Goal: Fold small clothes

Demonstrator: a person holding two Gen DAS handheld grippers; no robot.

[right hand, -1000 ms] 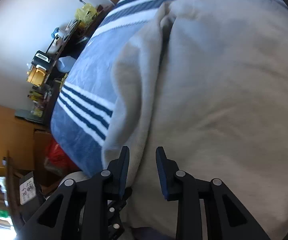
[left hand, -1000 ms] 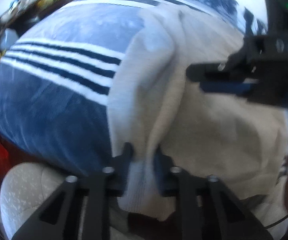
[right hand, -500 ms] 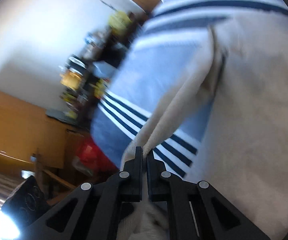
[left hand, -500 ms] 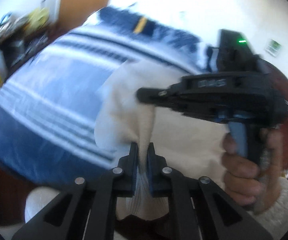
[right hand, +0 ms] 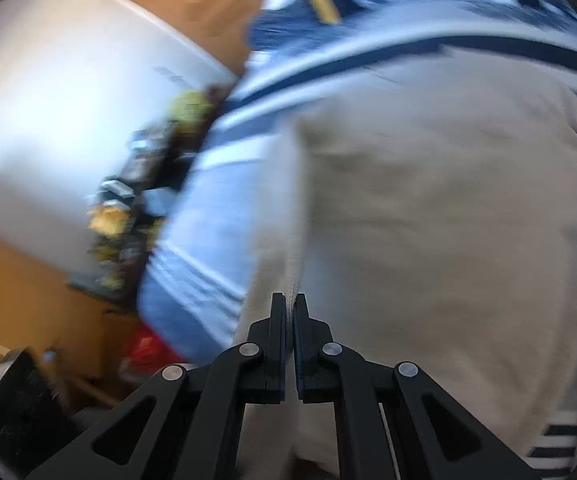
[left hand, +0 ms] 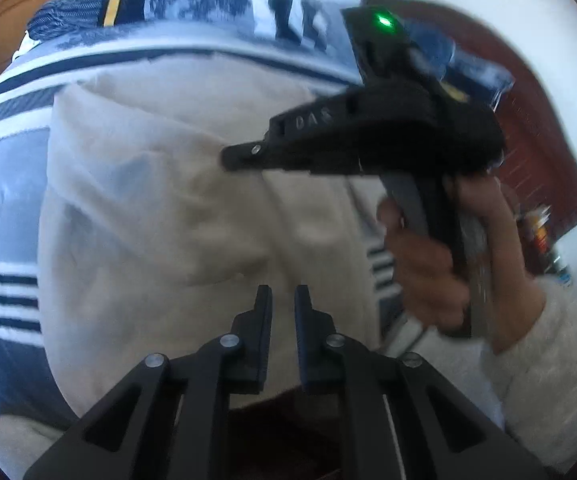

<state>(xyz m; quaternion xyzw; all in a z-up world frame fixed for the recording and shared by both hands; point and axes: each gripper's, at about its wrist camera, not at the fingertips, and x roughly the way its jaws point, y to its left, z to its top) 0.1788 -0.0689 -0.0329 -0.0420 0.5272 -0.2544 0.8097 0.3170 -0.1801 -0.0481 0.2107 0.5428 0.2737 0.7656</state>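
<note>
- Since the earlier frames, both grippers have lifted away from the bed and swung across it: more of the far wall and the room shows in both views, and the cream fleece garment (left hand: 192, 200) has been drawn across with them, so that less of the blanket shows on its right side.
- In the right wrist view, the jaws of the right gripper (right hand: 290, 305) have just been closing; now they are pressed together on a thin folded edge of the same garment (right hand: 440, 216).
- In the left wrist view, the jaws of the left gripper (left hand: 282, 297) stand nearly together with a narrow gap. The garment fills this gap, but we cannot tell for sure whether the pads press on it; we read them as pinched closed.
- The garment lies spread on the blue blanket with white and dark navy stripes (left hand: 0, 200), which covers the bed. It hangs up a little toward each gripper.
- We see the right gripper (left hand: 236, 158) also from the left wrist, held over the garment by a hand (left hand: 428, 272) with a cream knitted sleeve (left hand: 548, 364).
- Left of the bed in the right wrist view stands a blurred cluttered shelf (right hand: 136, 208).
</note>
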